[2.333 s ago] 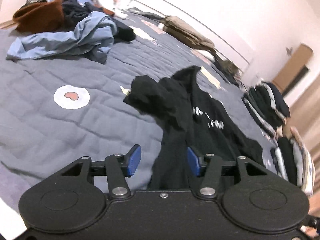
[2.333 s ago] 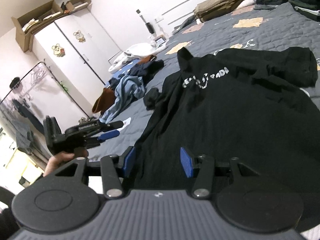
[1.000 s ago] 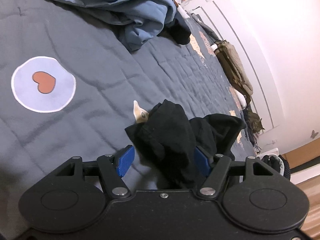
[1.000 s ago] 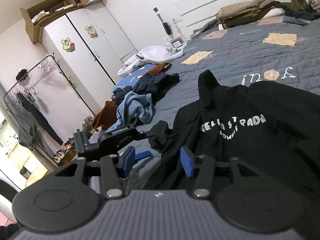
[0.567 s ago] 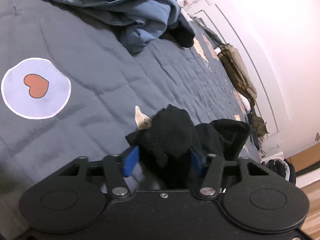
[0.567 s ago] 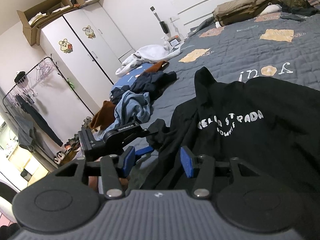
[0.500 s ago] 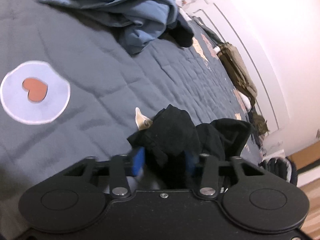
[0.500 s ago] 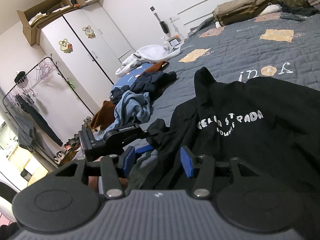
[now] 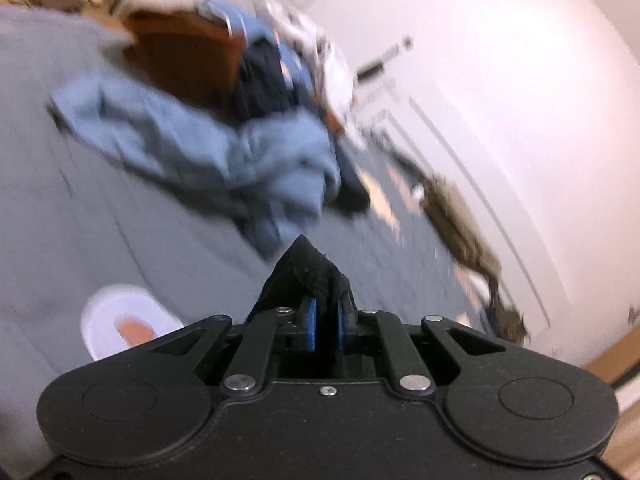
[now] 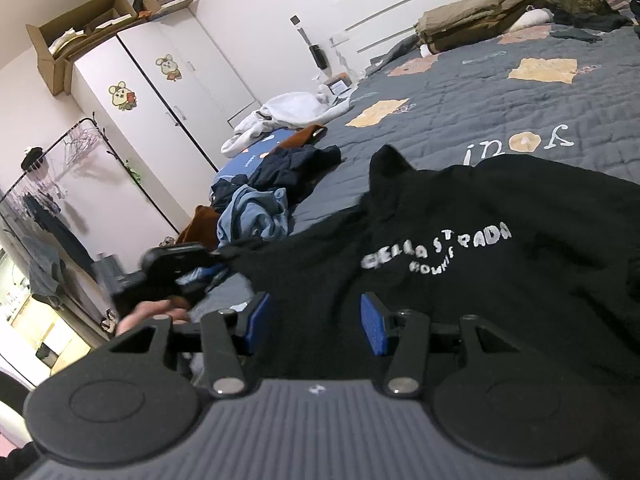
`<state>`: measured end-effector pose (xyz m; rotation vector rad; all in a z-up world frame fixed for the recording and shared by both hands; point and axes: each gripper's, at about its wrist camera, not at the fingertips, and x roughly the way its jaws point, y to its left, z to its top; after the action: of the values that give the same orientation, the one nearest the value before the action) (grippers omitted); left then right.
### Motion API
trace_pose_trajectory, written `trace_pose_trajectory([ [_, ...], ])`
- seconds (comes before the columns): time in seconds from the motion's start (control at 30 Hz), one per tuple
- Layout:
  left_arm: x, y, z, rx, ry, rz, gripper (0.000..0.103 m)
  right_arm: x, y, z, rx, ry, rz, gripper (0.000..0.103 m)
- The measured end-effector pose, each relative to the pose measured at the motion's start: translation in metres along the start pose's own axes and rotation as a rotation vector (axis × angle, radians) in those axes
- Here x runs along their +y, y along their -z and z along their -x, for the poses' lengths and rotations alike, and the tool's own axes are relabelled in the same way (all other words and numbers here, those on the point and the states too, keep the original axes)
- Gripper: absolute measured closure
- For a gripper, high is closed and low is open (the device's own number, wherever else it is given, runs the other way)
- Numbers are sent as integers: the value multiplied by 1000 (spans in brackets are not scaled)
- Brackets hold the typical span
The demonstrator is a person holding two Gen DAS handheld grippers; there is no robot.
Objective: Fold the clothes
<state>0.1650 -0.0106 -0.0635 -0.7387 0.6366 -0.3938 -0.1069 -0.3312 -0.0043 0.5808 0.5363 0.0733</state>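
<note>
The left gripper [image 9: 323, 322] is closing on the sleeve tip of the black shirt [image 10: 460, 264] lying spread on the near bed [image 10: 500, 96], while the right gripper [image 10: 316, 322] is hovering spread over its hem; soft, light cloth, best pinched at edges.

Both handheld tools are black, each with two round housings behind linkage arms fixed by silver screws. The left gripper [image 9: 324, 322] and the right gripper [image 10: 316, 322] carry blue pads at their fingertips. The right one's casing is ribbed grey.
</note>
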Motion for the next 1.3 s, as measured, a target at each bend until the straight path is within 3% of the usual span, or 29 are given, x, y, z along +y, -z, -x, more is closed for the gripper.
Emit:
trace_pose_trajectory([
  [0.07, 3, -9, 9, -25, -4, -11, 93, -2, -1, 0, -2, 0, -5, 54],
  [0.2, 11, -10, -4, 103, -56, -26, 88, -2, -1, -3, 2, 5, 3, 54],
  [0.27, 18, -11, -6, 141, -91, -27, 73, -2, 0, -5, 11, 9, 6, 54],
  [0.37, 22, -16, 0, 138, -99, -65, 57, -1, 1, -8, 22, 8, 11, 54],
  [0.57, 30, -18, 3, 161, -156, -170, 55, 2, 5, -15, 44, 7, 17, 54],
  [0.67, 38, -17, -2, 190, -225, -231, 56, 5, 7, -17, 53, 8, 26, 54],
  [0.77, 35, -10, -5, 223, -272, -369, 57, 7, 8, -19, 60, 4, 36, 54],
  [0.93, 26, 10, -11, 266, -261, -533, 55, 6, 11, -24, 77, 7, 32, 54],
  [1.03, 23, 16, -17, 268, -287, -564, 54, 9, 14, -26, 88, 12, 35, 54],
  [1.1, 22, 20, -21, 269, -305, -586, 36, 10, 15, -27, 95, 14, 39, 54],
  [1.13, 19, 21, -20, 245, -336, -610, 18, 10, 15, -27, 96, 12, 40, 54],
  [1.17, 16, 23, -20, 221, -367, -634, 7, 10, 15, -27, 96, 9, 41, 54],
  [1.3, 10, 22, -10, 176, -342, -668, 7, 9, 14, -27, 98, 6, 36, 54],
])
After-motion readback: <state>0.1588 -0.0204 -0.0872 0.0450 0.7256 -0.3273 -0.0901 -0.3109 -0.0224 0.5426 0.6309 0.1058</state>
